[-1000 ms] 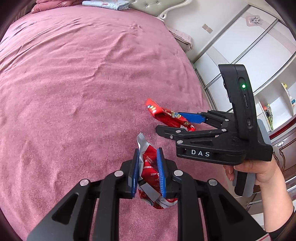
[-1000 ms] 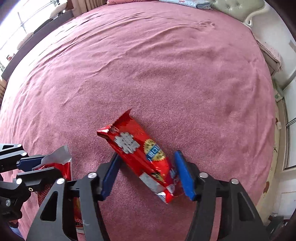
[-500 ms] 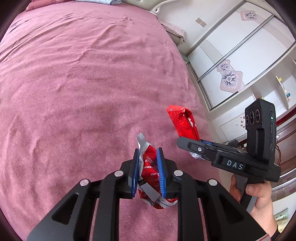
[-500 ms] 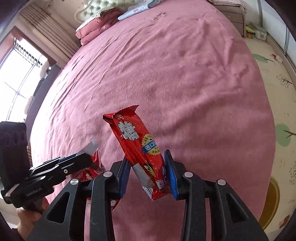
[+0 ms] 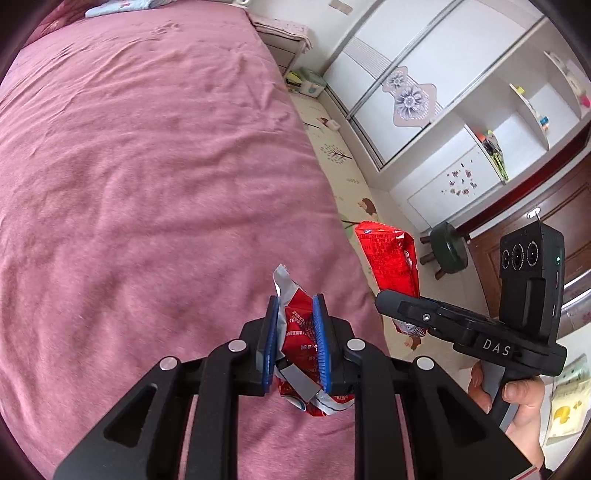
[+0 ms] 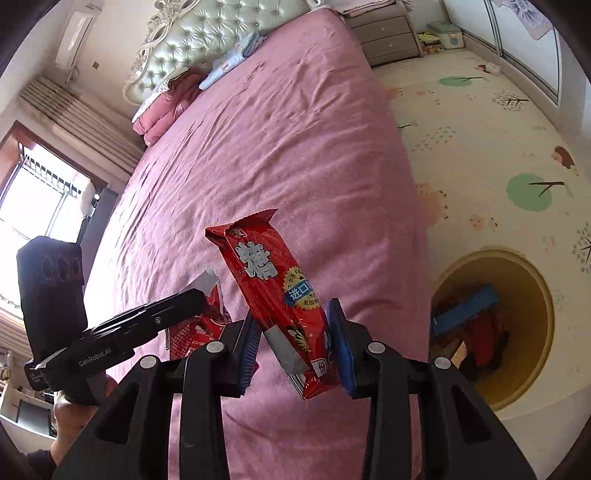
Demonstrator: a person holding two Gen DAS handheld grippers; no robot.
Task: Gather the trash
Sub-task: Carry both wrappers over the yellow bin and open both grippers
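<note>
My left gripper (image 5: 294, 306) is shut on a crumpled red-and-silver wrapper (image 5: 297, 332), held above the pink bedspread (image 5: 147, 184). To its right, my right gripper (image 5: 386, 301) carries a long red snack packet (image 5: 391, 258) over the bed's edge. In the right wrist view the right gripper (image 6: 293, 319) is shut on the lower end of that packet (image 6: 266, 273), which sticks up tilted. The left gripper (image 6: 197, 297) and its wrapper (image 6: 195, 328) show at the left. A yellow bin (image 6: 545, 306) with trash inside stands on the floor, right of the bed.
A patterned floor mat (image 6: 480, 147) lies beside the bed. A dark stool (image 5: 447, 251) and white wardrobe (image 5: 424, 74) stand at the right. A nightstand (image 6: 388, 33) and folded bedding (image 6: 166, 114) are by the headboard. A hand (image 5: 524, 402) holds the right gripper's handle.
The right gripper closed on the red packet, lifted it off the bedspread and rolled. Both grippers moved toward the bed's right edge; the yellow bin came into view.
</note>
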